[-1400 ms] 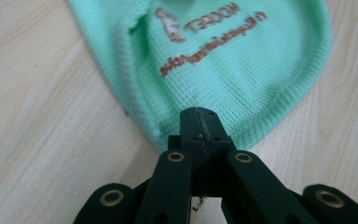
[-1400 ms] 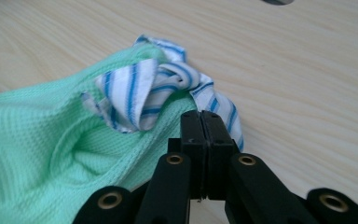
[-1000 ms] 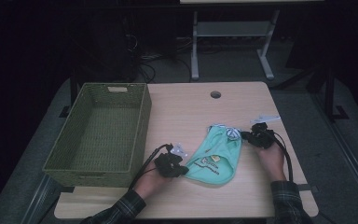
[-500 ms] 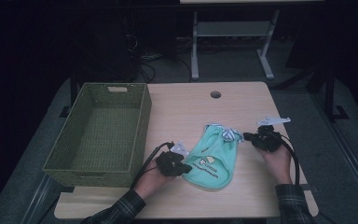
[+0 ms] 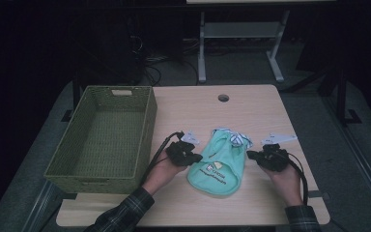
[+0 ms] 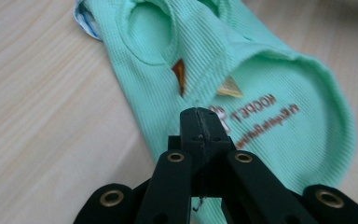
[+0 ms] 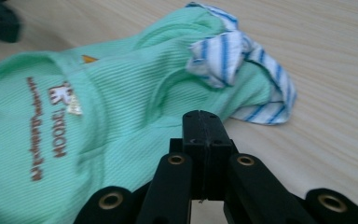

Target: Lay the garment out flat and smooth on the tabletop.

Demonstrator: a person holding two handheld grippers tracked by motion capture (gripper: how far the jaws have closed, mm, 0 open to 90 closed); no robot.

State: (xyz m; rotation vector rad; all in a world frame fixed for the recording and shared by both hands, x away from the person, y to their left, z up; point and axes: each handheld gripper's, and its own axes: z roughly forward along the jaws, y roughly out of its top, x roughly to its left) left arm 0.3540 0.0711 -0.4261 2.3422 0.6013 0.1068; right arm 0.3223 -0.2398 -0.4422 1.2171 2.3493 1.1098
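A small mint-green garment (image 5: pixel 218 162) with a blue-striped white collar (image 5: pixel 235 139) lies flat on the wooden table (image 5: pixel 251 106), printed side up. My left gripper (image 5: pixel 196 157) is at the garment's left edge. In the left gripper view its jaws are pressed together, and the tips (image 6: pixel 199 115) hover over the ribbed cloth (image 6: pixel 261 93) near the brown lettering. My right gripper (image 5: pixel 251 155) is at the garment's right edge. It is shut too, its tips (image 7: pixel 204 119) just over the cloth's border (image 7: pixel 121 93) below the striped collar (image 7: pixel 233 56). Nothing is held.
A green woven basket (image 5: pixel 147 125) stands empty on the table's left side, close to my left hand. A round cable hole (image 5: pixel 223 98) is at the table's far middle. Bare wood lies beyond and in front of the garment.
The right gripper has drawn back toward the person along the garment's right side. The left gripper has shifted forward. The garment now lies straighter and narrower than a second ago.
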